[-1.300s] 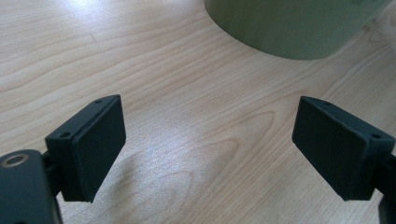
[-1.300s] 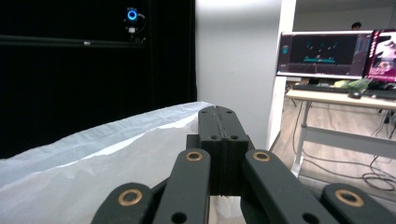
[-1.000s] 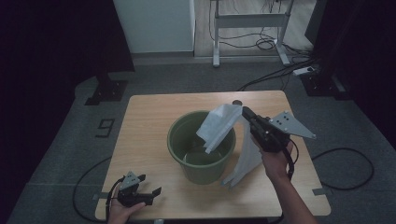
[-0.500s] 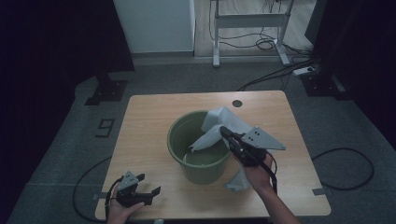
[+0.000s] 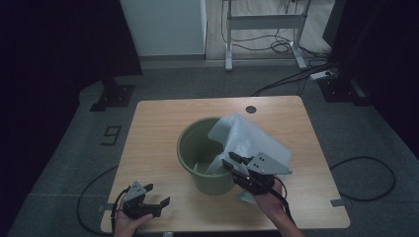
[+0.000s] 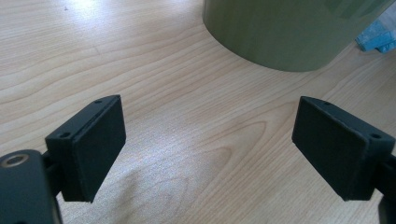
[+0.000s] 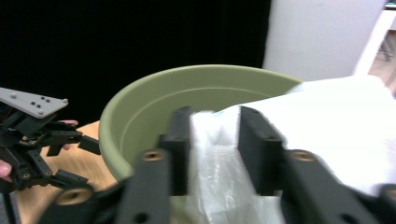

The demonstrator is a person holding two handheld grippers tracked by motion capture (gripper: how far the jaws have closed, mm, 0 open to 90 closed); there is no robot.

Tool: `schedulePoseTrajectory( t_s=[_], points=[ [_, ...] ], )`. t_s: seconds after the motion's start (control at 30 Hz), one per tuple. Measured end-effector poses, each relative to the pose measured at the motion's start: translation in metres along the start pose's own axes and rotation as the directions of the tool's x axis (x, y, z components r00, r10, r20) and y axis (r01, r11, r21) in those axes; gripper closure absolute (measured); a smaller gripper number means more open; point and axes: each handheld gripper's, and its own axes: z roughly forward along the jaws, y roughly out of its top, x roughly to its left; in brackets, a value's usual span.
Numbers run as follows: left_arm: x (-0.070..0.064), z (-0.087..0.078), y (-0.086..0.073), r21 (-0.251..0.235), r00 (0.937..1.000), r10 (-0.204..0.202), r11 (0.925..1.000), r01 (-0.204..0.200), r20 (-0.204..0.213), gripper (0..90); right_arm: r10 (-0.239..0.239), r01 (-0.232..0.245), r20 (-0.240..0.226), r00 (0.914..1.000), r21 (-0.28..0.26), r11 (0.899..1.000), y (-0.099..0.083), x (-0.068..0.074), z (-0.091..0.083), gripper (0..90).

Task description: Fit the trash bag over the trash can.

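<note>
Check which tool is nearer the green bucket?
Right. The right tool grips the plastic bag at the green bucket rim; the left tool sits open near the table's front-left edge, apart from it.

We see a light wooden bench with a small dark round hole near its far edge, standing on grey carpet. Black curtains darken both sides. Beyond, a white panel meets a white metal frame, with black cables trailing over the floor.
</note>
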Motion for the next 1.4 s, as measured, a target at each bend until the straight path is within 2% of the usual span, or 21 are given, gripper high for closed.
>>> schedulePoseTrajectory(
  t_s=[0.07,0.13,0.3,0.43,0.57,0.73,0.93,1.13,1.27,1.4],
  points=[
    [0.000,0.001,0.000,0.001,1.0000,0.000,1.0000,0.000,-0.001,9.8,0.009,-0.009,0.023,0.9997,-0.004,1.000,0.000,0.001,-0.009,46.7],
    [0.000,0.001,0.000,0.005,1.0000,0.002,1.0000,-0.002,-0.001,9.8,0.008,-0.007,0.055,0.9984,-0.016,1.000,-0.001,0.002,-0.021,38.5],
    [0.000,0.001,-0.001,0.005,1.0000,0.001,1.0000,-0.001,0.000,9.8,0.035,-0.036,0.105,0.9939,0.009,0.999,-0.021,0.003,-0.050,27.8],
    [-0.001,0.001,-0.001,0.005,1.0000,0.001,1.0000,-0.001,0.000,9.8,0.068,-0.075,0.160,0.9848,0.037,0.997,-0.048,0.002,-0.068,21.3],
    [-0.001,0.001,0.000,0.003,1.0000,-0.001,1.0000,0.001,0.000,9.8,0.080,-0.099,0.218,0.9728,0.077,0.992,-0.073,0.000,-0.076,17.9],
    [-0.001,0.003,-0.001,0.009,1.0000,-0.002,1.0000,0.002,0.000,9.8,0.092,-0.122,0.258,0.9617,0.104,0.987,-0.089,-0.003,-0.079,17.8],
    [-0.001,0.002,0.000,0.004,1.0000,-0.002,1.0000,0.002,0.001,9.8,0.078,-0.126,0.305,0.9493,0.142,0.982,-0.094,-0.006,-0.078,27.5],
    [-0.002,0.000,0.001,-0.013,1.0000,-0.004,0.9999,0.004,-0.007,11.7,0.079,-0.136,0.320,0.9441,0.159,0.978,-0.096,-0.015,-0.081,56.3],
    [-0.005,-0.003,0.005,-0.031,0.9999,-0.002,0.9995,0.001,-0.011,13.3,0.058,-0.123,0.353,0.9337,0.164,0.979,-0.093,-0.023,-0.083,75.8],
    [-0.008,-0.005,0.009,-0.044,0.9997,0.005,0.9990,-0.006,-0.022,13.5,0.039,-0.105,0.390,0.9199,0.151,0.983,-0.085,-0.034,-0.089,87.0]
  ],
)
